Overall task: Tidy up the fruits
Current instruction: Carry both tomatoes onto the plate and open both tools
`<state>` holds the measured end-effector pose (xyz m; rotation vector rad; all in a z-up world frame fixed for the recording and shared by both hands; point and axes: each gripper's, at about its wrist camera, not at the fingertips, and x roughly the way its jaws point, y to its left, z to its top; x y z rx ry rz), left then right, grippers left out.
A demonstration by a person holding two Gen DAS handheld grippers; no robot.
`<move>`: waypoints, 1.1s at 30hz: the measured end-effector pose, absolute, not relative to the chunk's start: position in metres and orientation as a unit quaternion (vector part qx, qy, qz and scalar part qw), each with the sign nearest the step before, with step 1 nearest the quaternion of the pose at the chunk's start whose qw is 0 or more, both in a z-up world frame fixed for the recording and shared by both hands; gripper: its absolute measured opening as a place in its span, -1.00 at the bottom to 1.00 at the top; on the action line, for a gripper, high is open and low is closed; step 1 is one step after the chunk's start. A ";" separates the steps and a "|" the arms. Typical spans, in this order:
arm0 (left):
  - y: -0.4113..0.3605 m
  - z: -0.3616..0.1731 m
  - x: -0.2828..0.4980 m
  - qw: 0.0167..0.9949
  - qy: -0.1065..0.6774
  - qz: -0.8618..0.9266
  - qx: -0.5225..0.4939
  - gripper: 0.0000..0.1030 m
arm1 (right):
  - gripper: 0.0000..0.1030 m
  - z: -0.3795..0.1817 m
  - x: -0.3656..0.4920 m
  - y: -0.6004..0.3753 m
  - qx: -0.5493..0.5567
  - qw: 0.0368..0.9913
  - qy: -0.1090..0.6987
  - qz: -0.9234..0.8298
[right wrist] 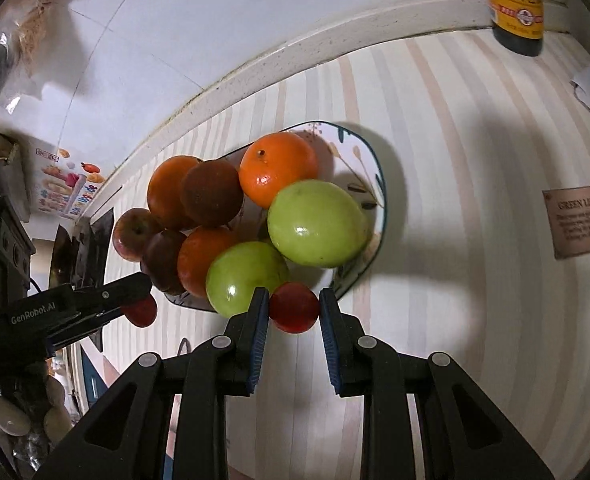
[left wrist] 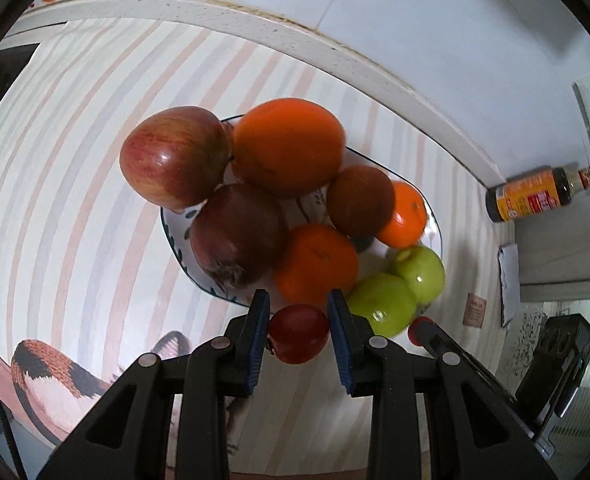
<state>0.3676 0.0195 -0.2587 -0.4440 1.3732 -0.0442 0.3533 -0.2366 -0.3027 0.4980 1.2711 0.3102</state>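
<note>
A: Left wrist view, item one: small red fruit, low centre of frame, clamped between the blue pads of the left gripper. Both pads touch it.

B: And the right wrist view?

A: A second small red fruit, low centre, gripped between the two fingers of the right gripper. The first fruit shows at lower left, in the tip of the left gripper.

B: Position relative to the dish?

A: Each held fruit sits at the near rim of the plate; whether either touches it, I cannot tell.

B: Plate contents?

A: Two green apples nearest the right gripper, touching each other; oranges behind them; a dark brownish fruit; red apples at the plate's far left, one overhanging the rim.

B: Surroundings?

A: Striped tablecloth underneath; sauce bottle at upper right, against the wall ledge; a small brown label on the cloth at right.
</note>
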 end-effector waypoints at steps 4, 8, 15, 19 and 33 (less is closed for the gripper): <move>0.018 -0.263 0.372 0.757 0.624 -0.017 -0.195 -0.47 | -0.46 -0.306 0.356 -0.233 0.223 0.767 0.585 0.143; 0.014 -0.265 0.373 0.765 0.617 -0.020 -0.185 -0.47 | -0.46 -0.306 0.356 -0.232 0.218 0.770 0.582 0.144; 0.023 -0.267 0.355 0.788 0.583 0.018 -0.196 -0.47 | -0.46 -0.304 0.355 -0.233 0.213 0.775 0.578 0.140; 0.037 -0.268 0.349 0.801 0.543 0.049 -0.246 -0.47 | -0.45 -0.304 0.355 -0.231 0.206 0.780 0.574 0.139; 0.030 -0.270 0.317 0.786 0.580 0.031 -0.214 -0.12 | -0.10 -0.276 0.328 -0.244 0.143 0.788 0.574 0.170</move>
